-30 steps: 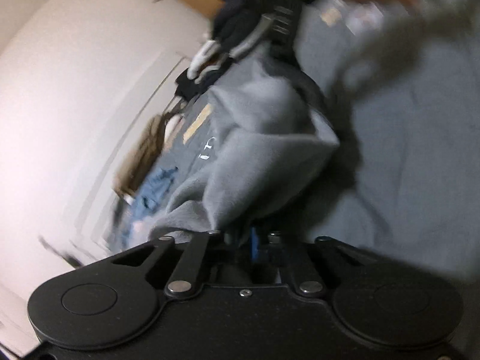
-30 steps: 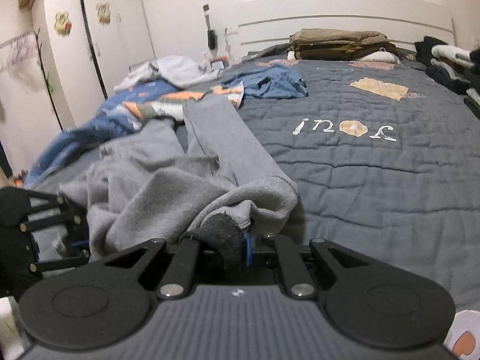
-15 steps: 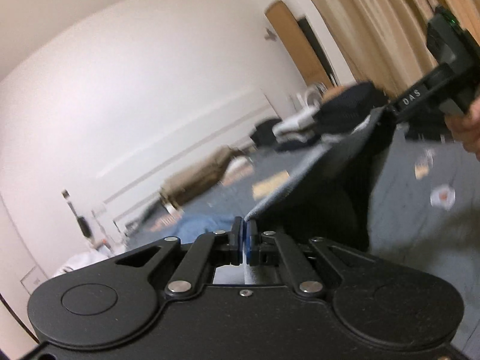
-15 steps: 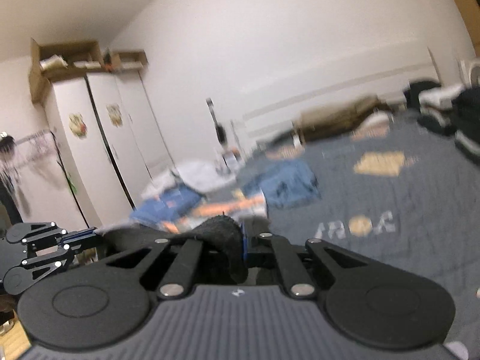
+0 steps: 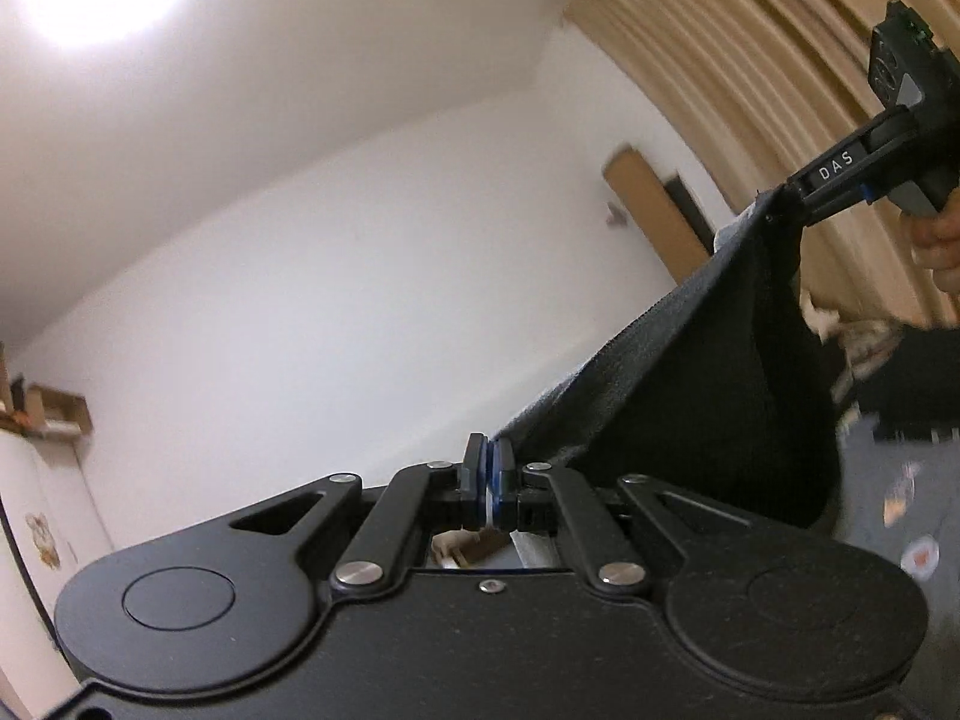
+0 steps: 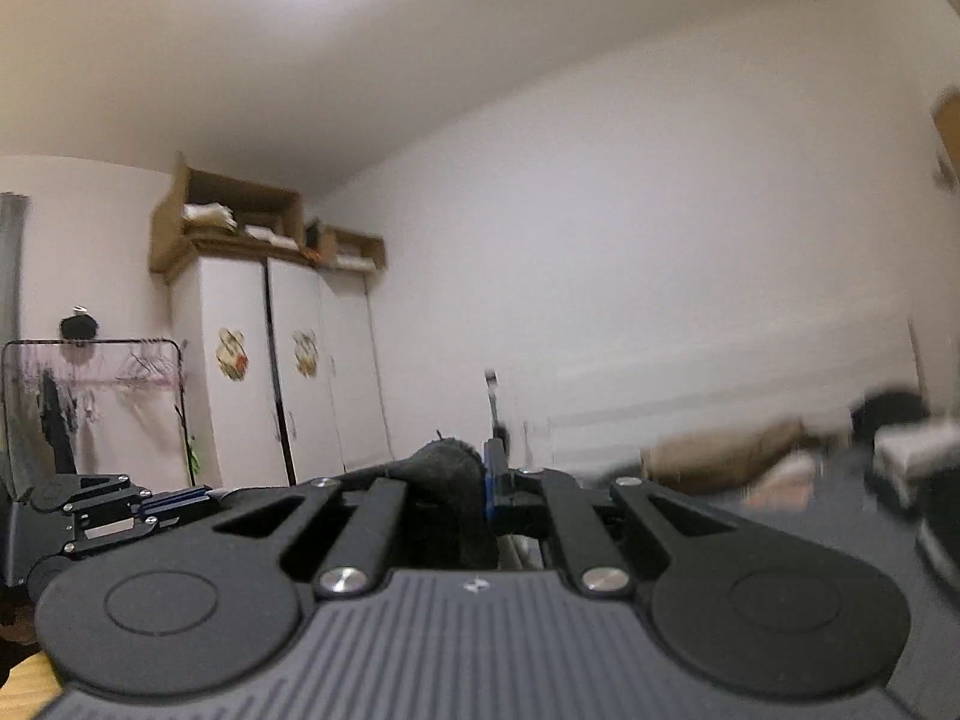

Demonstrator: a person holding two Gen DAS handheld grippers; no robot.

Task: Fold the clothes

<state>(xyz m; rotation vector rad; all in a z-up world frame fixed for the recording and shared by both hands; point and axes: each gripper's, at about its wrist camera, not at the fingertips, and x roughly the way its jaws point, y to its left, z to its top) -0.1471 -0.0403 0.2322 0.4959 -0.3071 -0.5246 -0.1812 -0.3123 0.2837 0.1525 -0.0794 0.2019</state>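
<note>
Garment, one dark cloth, stretches from the left gripper, jaws clenched on its edge, up rightward to the right gripper. From the right wrist, the right gripper's jaws grip bunched fabric; the left gripper lies far left, two wardrobes beyond.

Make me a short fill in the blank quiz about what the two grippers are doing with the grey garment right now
1. The left gripper is ____ on an edge of the grey garment.
2. In the left wrist view, the garment's top edge runs up to the ____ gripper.
3. On top of the white wardrobe sit cardboard ____.

Missing words: shut; right; boxes
</note>
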